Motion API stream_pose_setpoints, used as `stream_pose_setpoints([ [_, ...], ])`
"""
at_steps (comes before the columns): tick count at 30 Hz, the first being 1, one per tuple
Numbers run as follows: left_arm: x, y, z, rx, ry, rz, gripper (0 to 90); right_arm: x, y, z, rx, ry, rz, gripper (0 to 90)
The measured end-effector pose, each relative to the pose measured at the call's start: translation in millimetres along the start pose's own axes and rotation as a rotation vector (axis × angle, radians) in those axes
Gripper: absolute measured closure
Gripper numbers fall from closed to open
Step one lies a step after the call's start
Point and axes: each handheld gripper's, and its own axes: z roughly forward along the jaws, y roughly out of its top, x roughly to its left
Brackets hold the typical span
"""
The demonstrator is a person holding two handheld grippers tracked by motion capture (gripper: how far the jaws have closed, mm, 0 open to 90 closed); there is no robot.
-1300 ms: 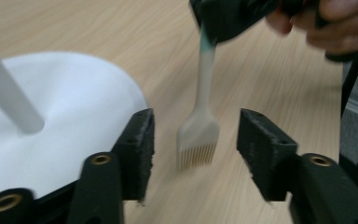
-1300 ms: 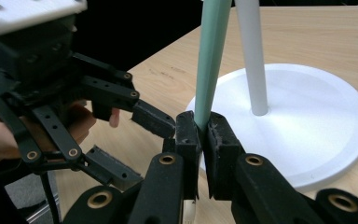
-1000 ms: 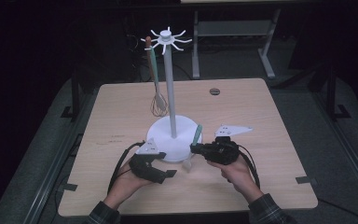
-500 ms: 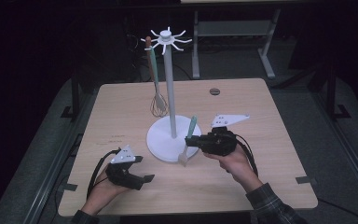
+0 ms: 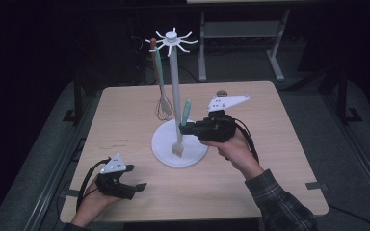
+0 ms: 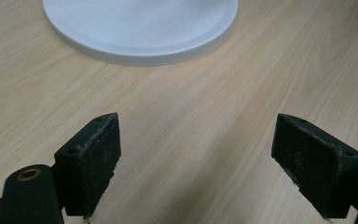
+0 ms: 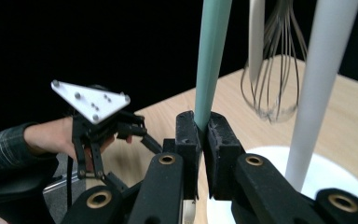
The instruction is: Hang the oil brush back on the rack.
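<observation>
A white stand has a round base (image 5: 192, 153), a tall pole (image 5: 174, 91) and hooks at its top (image 5: 172, 38). From one hook hangs a green-handled whisk (image 5: 163, 107). My right gripper (image 5: 185, 127) is shut on the teal handle (image 7: 212, 60) of a utensil with a pale flat head (image 5: 178, 150), held nearly upright over the base. My left gripper (image 5: 136, 188) sits low at the table's front left, apart from the stand. Its jaws have just been opening and stand wide with nothing between them (image 6: 196, 135). The base rim (image 6: 140, 44) lies ahead of them.
The light wooden table (image 5: 270, 144) has a small dark round object (image 5: 221, 93) near its far edge. Behind the table stand metal frame legs (image 5: 274, 43) on a dark floor. In the right gripper view the whisk wires (image 7: 270, 93) and the pole (image 7: 317, 93) stand close behind the held handle.
My left hand has drawn back from the stand's base to the table's front left. My right gripper has risen, lifting the teal-handled utensil upright over the base.
</observation>
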Motion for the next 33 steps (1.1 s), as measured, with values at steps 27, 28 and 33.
stream_pose_setpoints([
  [27,-4.0,-1.6,5.2,0.034,-0.052,0.007,15.5,4.3,90.5,7.5,-0.076,0.063,-0.095,85.1],
  [28,-4.4,-1.7,5.6,0.033,-0.053,0.004,15.5,4.2,92.4,7.7,-0.076,0.065,-0.100,85.1],
  [33,-4.9,-1.8,5.6,0.035,-0.060,-0.002,15.4,4.6,103.2,8.1,-0.087,0.068,-0.105,85.1],
])
